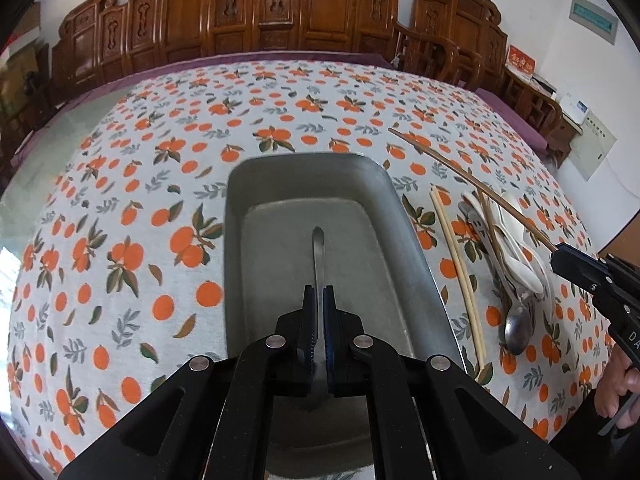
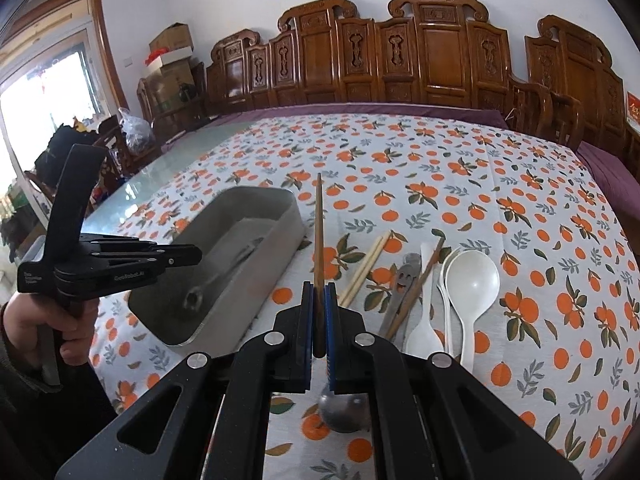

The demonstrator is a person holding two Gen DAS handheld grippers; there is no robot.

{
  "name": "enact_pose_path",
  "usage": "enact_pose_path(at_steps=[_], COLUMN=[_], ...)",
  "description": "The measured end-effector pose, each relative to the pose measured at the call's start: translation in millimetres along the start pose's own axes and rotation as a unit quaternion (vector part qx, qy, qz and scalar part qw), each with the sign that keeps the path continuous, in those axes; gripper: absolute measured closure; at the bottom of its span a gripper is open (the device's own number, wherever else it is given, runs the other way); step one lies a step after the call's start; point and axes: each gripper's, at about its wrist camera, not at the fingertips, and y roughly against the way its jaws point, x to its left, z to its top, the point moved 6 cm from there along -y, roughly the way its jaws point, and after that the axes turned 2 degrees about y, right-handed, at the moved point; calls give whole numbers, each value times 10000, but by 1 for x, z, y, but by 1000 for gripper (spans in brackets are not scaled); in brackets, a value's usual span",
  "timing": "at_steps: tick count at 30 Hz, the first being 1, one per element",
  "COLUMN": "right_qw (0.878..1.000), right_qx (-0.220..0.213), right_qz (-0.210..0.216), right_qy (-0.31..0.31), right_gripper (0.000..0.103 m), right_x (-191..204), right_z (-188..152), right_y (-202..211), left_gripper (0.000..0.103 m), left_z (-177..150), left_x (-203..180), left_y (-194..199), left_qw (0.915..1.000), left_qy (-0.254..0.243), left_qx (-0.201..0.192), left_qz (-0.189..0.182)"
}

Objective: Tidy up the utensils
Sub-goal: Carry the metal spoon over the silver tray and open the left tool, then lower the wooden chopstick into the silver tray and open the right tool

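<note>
Steel tray step: left gripper clamps a metal utensil over it, right gripper grips a chopstick. Next, release into tray.

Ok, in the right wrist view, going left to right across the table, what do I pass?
Left claw → metal tray → brown chopstick held in the right claw → pale chopsticks → white spoons.
</note>
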Motion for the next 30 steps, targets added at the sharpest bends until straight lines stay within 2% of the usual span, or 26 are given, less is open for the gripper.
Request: enact_pose_path(at_steps=[3, 8, 12, 21, 30], right_qw=[9999, 9995, 9993, 9990, 9980], right_qx=[-103, -123, 5, 292, 623], right_qz=[79, 274, 375, 350, 75], right_qy=[-33, -15, -28, 16, 87], right_gripper=[97, 97, 97, 97, 97], right_x=[10, 31, 45, 73, 92], right_z=[3, 5, 2, 4, 4], right_y=[7, 9, 0, -23, -57], left_gripper=[89, 87, 81, 81, 80], left_z=[2, 4, 8, 12, 13], left_x=[3, 10, 21, 42, 50], left_y=[10, 23, 31, 41, 47], left_qw=[9999, 9995, 9990, 9981, 9975], left_qy=[-40, -72, 8, 175, 227], left_qx=[-130, -302, -432, -574, -641], left_qz=[22, 86, 116, 169, 169])
